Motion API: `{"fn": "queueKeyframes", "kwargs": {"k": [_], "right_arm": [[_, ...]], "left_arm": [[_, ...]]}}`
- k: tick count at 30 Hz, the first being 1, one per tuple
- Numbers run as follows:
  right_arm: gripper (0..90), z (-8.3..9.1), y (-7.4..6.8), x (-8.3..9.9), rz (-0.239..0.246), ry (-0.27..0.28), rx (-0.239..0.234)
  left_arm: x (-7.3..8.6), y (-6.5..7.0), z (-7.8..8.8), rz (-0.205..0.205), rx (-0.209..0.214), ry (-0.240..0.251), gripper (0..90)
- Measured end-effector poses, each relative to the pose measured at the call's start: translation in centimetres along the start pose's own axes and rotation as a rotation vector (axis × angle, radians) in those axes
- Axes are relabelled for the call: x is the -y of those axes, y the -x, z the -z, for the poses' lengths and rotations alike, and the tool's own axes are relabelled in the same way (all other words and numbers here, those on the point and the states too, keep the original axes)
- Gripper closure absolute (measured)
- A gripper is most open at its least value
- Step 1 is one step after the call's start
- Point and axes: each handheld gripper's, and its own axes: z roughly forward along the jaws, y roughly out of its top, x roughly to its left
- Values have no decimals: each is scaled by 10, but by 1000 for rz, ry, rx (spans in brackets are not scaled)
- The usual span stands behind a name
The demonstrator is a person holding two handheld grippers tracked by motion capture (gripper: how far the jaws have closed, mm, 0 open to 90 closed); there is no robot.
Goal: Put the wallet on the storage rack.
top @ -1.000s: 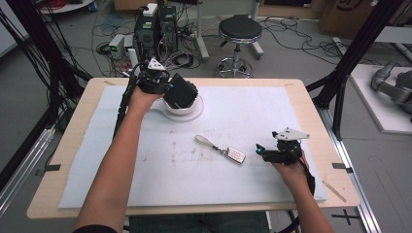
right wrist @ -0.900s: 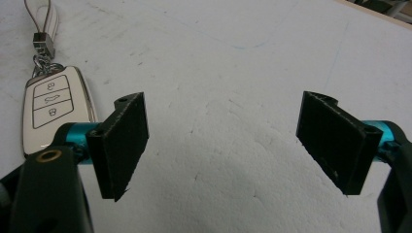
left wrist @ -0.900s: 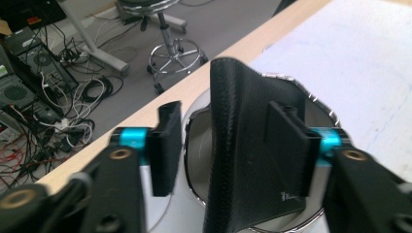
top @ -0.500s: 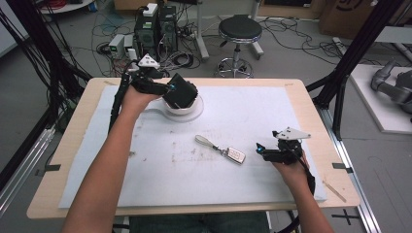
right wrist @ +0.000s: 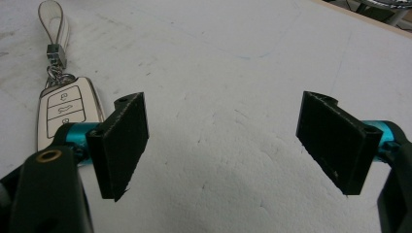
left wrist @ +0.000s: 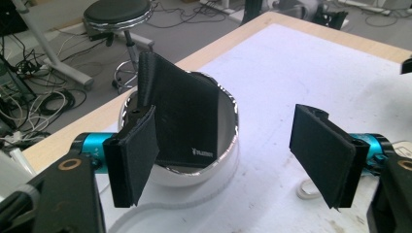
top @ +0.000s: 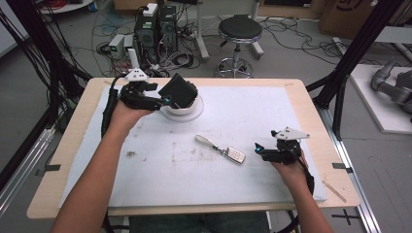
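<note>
A black wallet (top: 179, 91) stands tilted on edge inside a white bowl (top: 184, 113) at the far left of the mat. My left gripper (top: 163, 100) is just left of the bowl. Its jaws have just been opening and now stand wide apart. In the left gripper view the wallet (left wrist: 187, 121) leans in the bowl (left wrist: 226, 148) beyond the left jaw, and no pad presses on it. A white key fob (top: 235, 155) with a loop strap lies mid-table. My right gripper (top: 258, 147) rests open just right of it, with the fob (right wrist: 62, 112) beside its left jaw.
A white mat (top: 272, 111) covers the wooden table (top: 318, 109). A round stool (top: 239, 29) and computer boxes with cables (top: 155, 29) stand on the floor beyond the far edge. Black frame posts (top: 340, 73) rise at the table's right.
My left gripper has let go of the wallet and drawn back to the left from the bowl, its jaws now apart. The wallet stays standing in the bowl. The right hand has not moved.
</note>
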Motion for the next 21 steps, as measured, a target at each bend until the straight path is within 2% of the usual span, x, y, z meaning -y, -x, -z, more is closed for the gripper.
{"fn": "queueKeyframes", "kwargs": {"k": [7,13,18,21], "right_arm": [[194,-1,-1,0,3,-3,-3],[194,-1,-1,0,5,-6,-1],[194,-1,-1,0,7,-6,-1],[194,-1,-2,0,4,-9,-4]], "left_arm": [[17,9,14,-4,36,14,252],[40,18,22,21,66,41,252],[61,30,28,43,78,50,252],[69,36,31,43,79,52,252]]}}
